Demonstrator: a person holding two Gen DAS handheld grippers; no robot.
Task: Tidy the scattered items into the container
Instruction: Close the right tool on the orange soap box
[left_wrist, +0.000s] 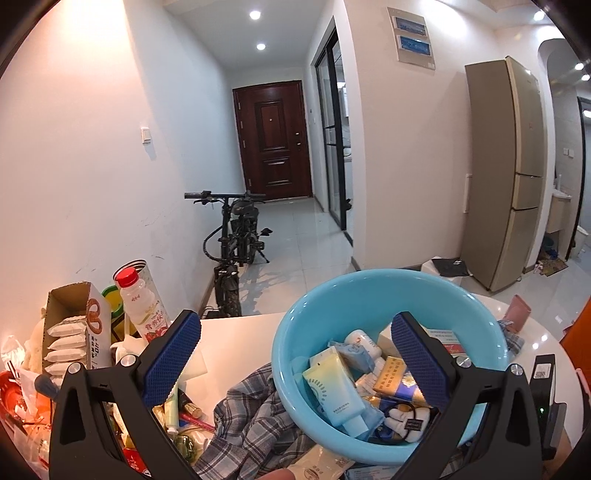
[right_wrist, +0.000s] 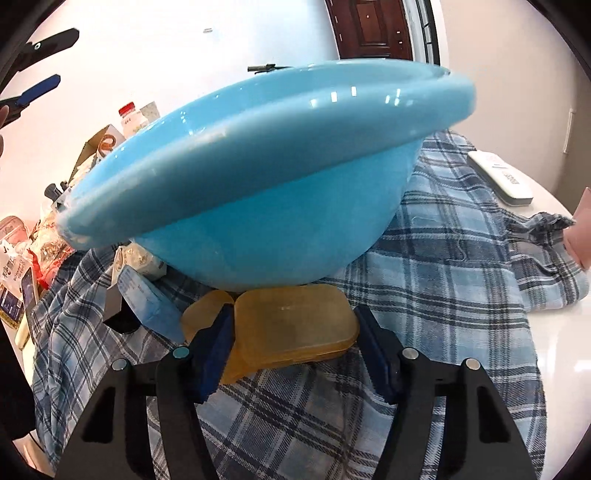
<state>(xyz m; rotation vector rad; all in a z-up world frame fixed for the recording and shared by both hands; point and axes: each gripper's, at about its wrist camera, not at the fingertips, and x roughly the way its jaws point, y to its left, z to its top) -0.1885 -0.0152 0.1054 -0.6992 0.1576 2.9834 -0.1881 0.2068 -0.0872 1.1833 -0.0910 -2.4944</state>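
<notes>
A light blue basin (left_wrist: 369, 277) on the white table holds several tubes, sachets and small boxes. My left gripper (left_wrist: 295, 325) hangs open above its near side with nothing between the blue pads. In the right wrist view the basin (right_wrist: 258, 206) rests on a blue plaid cloth (right_wrist: 443, 258). At its foot lies a flat amber translucent box (right_wrist: 295, 321). My right gripper (right_wrist: 293, 323) is shut on it, one pad against each end. A round amber piece (right_wrist: 201, 314) lies just left of the left finger.
Clutter fills the table's left: a red-capped bottle (left_wrist: 138, 302), an open carton of wrapped packets (left_wrist: 74, 332) and small cosmetics. A blue packet (right_wrist: 147, 302) lies left of the amber box. A white remote (right_wrist: 498, 177) and a pink object (right_wrist: 580, 229) lie right.
</notes>
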